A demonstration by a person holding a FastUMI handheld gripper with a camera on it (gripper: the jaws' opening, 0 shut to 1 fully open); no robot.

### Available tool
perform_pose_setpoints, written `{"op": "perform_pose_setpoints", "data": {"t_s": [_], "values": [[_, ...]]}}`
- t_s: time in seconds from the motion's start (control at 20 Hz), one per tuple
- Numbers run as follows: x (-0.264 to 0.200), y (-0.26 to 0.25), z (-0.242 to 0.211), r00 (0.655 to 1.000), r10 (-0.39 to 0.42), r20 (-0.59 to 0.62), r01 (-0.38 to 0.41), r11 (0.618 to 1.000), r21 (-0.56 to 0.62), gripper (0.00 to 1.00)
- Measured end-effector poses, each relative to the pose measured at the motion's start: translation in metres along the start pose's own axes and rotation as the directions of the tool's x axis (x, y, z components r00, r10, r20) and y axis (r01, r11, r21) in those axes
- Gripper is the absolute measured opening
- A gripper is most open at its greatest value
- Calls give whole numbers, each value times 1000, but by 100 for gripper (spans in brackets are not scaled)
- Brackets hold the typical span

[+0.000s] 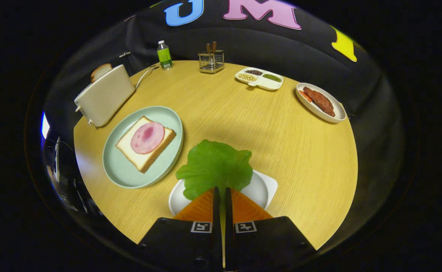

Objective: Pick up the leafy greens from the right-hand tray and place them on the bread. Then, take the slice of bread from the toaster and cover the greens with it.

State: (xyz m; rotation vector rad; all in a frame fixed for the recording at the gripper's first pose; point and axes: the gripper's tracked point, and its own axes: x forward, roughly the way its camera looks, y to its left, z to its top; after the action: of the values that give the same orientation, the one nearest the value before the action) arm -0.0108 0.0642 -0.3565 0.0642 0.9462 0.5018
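A green lettuce leaf (pixel 215 166) hangs from my gripper (pixel 221 190), whose two fingers are pressed together on the leaf's near edge. It is held above a white tray (pixel 263 187) directly below the fingers. To the left, beyond the fingers, a pale green plate (pixel 119 172) carries a slice of bread (pixel 145 156) topped with a round pink ham slice (pixel 147 137). Farther left stands a cream toaster (pixel 105 95) with a second bread slice (pixel 100 71) sticking up out of its slot.
At the far side of the round wooden table (pixel 281 136) stand a green bottle (pixel 164 55), a wire holder (pixel 211 60), a divided white dish (pixel 259 78) of beans and an oval plate (pixel 320 102) of meat. The table edge runs close on the right.
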Motion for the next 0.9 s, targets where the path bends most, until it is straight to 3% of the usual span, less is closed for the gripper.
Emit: {"op": "perform_pose_setpoints", "data": {"t_s": [0.15, 0.45, 0.7, 0.9], "values": [[-24, 12, 28, 998, 13, 67, -13, 1000, 1, 8], [-40, 82, 83, 982, 116, 149, -115, 993, -16, 8], [-21, 134, 102, 977, 166, 135, -161, 986, -43, 8], [12, 159, 91, 983, 168, 70, -167, 986, -20, 8]]}}
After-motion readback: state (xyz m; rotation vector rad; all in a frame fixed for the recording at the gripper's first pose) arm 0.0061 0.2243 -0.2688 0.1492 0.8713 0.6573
